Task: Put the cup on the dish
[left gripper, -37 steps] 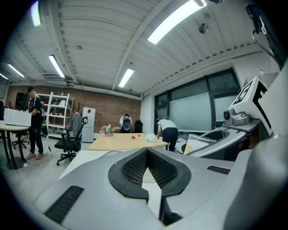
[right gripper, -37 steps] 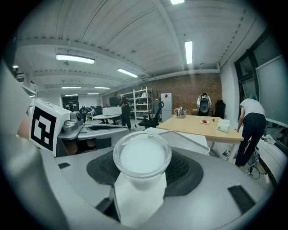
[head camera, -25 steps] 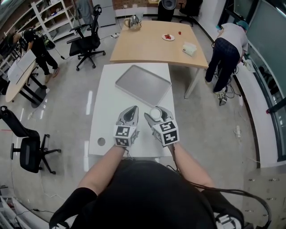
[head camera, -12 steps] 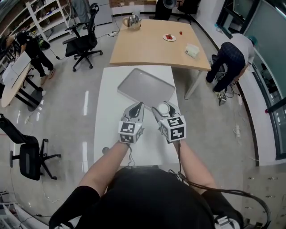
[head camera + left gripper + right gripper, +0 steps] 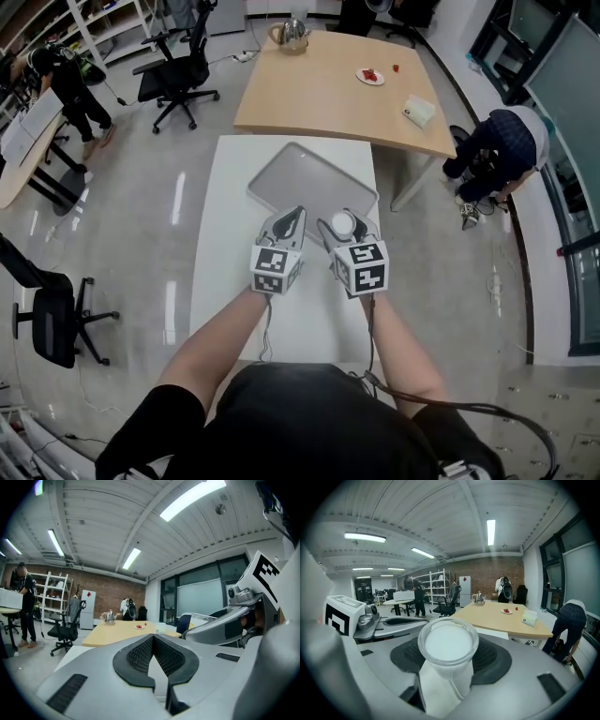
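Note:
A clear cup [image 5: 447, 645] with a white inside is held upright between the jaws of my right gripper [image 5: 341, 225], which is shut on it. In the head view the cup [image 5: 343, 224] hangs just above the near edge of the grey tray-like dish [image 5: 305, 178] on the white table [image 5: 220, 234]. My left gripper [image 5: 292, 217] hovers beside it on the left, jaws shut with nothing between them; its pads [image 5: 140, 654] meet at the tip. The dish is bare.
Beyond the white table stands a wooden table [image 5: 319, 89] with a kettle [image 5: 292, 34], a small plate [image 5: 370, 76] and a white box [image 5: 419, 111]. Office chairs [image 5: 178, 75] stand at left. A person [image 5: 502, 145] bends down at right.
Both grippers have moved forward together, carrying the cup from the table's near part to the dish's near edge. The person at right has bent lower.

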`<state>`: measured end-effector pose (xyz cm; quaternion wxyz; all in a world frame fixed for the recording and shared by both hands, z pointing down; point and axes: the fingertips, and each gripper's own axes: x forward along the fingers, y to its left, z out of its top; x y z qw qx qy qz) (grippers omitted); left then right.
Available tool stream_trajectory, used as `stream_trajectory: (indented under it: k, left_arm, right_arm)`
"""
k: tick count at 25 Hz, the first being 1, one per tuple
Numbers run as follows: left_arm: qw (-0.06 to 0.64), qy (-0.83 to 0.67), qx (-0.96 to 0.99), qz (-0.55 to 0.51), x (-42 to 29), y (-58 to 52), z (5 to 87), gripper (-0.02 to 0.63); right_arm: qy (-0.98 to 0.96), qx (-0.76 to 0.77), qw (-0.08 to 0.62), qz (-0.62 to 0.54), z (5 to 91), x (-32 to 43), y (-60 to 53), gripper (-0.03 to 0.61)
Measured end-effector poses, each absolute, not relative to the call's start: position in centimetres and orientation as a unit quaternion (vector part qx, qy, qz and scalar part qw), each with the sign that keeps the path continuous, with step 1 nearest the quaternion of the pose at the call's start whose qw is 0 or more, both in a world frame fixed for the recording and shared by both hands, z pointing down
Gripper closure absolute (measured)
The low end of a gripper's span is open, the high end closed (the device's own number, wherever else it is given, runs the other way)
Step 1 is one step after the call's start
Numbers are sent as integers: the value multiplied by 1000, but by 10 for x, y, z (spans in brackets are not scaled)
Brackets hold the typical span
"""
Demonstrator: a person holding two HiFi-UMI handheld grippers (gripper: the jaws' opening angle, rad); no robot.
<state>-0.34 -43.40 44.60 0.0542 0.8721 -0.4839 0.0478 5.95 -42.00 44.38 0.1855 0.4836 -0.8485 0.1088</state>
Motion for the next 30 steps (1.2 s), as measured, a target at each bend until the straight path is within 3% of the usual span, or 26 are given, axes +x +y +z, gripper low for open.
stream_trajectory:
  k: [16,23,30]
  left_arm:
    - [63,-510,852,99,-4,-579,569,606]
    - [94,-516,845,105,-7,-602,628,607]
    - [105,-517,844,89,-16,-601,633,607]
  right_arm:
    - [-844,464,228,141,567,54,-582,344]
    - [-840,448,253,172,638,35,-606,344]
    - [-832,453,273,166,671,29,-602,343]
